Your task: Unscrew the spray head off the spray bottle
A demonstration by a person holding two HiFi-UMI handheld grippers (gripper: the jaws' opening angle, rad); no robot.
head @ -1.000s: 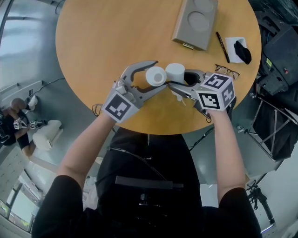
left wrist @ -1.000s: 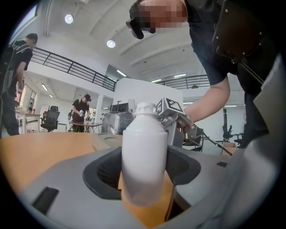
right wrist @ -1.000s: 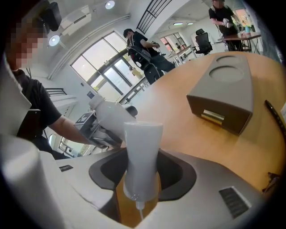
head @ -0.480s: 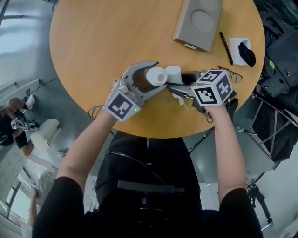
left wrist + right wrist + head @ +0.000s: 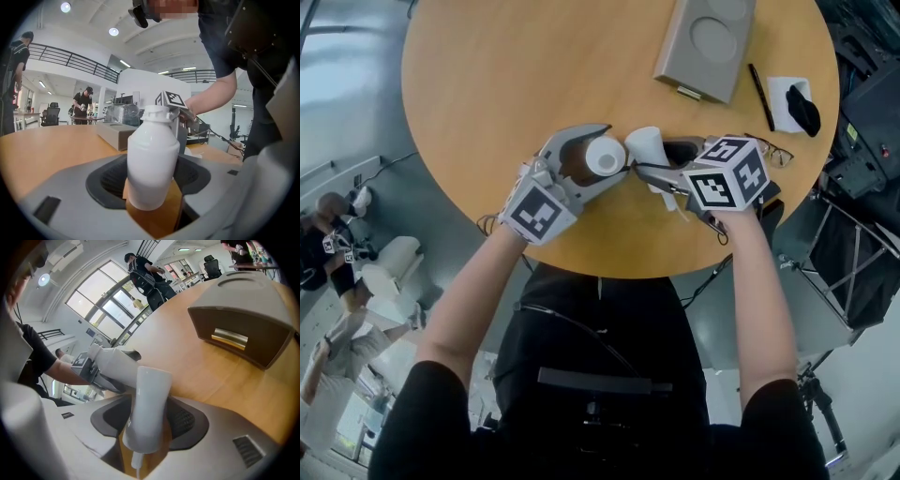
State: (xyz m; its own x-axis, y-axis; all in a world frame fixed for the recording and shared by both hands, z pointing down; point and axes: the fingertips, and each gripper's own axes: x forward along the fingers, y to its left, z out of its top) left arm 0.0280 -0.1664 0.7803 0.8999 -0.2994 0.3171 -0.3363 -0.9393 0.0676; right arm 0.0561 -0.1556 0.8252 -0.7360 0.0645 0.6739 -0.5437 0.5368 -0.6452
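Observation:
A white spray bottle [image 5: 605, 157] lies level above the round wooden table [image 5: 487, 84], gripped round its body by my left gripper [image 5: 617, 150]. In the left gripper view the bottle [image 5: 152, 159] fills the jaws and its bare threaded neck points at the right gripper. The white spray head [image 5: 645, 145] sits just right of the bottle, apart from the neck, between the jaws of my right gripper [image 5: 652, 156]. Those jaws are opening, but the pads still carry the spray head [image 5: 147, 404], and its thin tube hangs below.
A grey box [image 5: 705, 42] lies at the table's far side. A black pen [image 5: 759, 89], a white card with a black object [image 5: 792, 103] and glasses [image 5: 773, 150] are at the right edge. Black equipment stands past that edge.
Both grippers have drifted a little to the left. The spray head now leans in the right jaws, and the right gripper's cube has turned slightly.

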